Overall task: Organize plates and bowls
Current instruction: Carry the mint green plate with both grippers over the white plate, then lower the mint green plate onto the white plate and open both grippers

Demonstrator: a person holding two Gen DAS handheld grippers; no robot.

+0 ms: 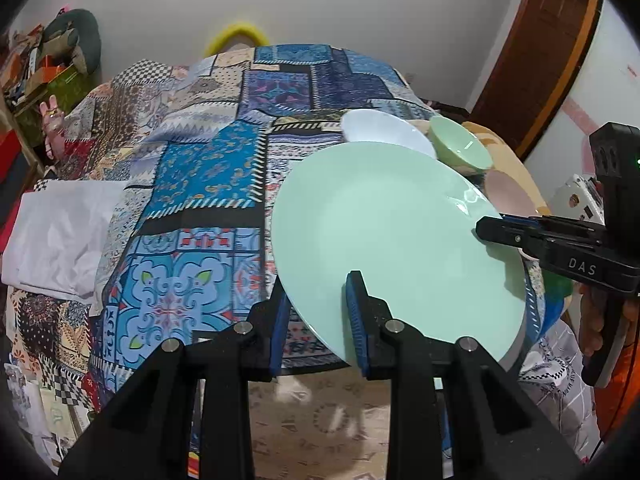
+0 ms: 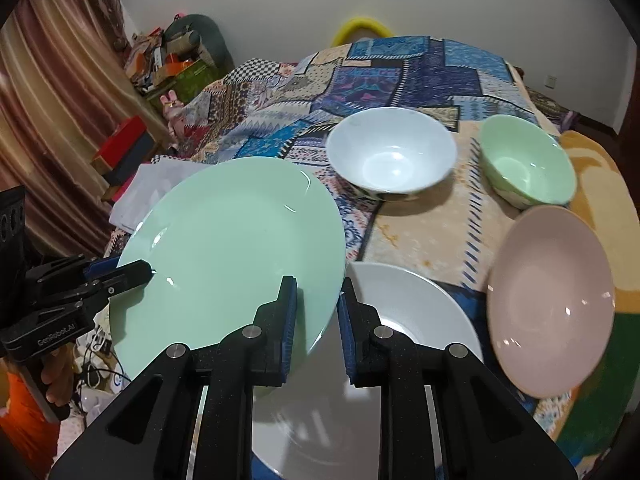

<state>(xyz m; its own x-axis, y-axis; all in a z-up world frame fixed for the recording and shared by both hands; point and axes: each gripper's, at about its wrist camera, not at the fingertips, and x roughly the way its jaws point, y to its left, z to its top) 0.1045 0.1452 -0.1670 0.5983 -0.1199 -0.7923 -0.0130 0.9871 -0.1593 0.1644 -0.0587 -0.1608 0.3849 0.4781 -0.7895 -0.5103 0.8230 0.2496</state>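
left wrist view, both hand-held grippers (image 1: 318,316) pinching green plate (image 1: 384,216)

Counting up: three plates, the mint-green plate (image 2: 232,248), the white plate (image 2: 412,320) and the pink plate (image 2: 552,300). Two bowls, a white bowl (image 2: 392,152) and a green bowl (image 2: 528,160). And two claws.

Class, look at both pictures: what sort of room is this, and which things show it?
Probably a bedroom at home: a bed under a patchwork quilt, a brown striped curtain and a cluttered shelf of boxes beside it.
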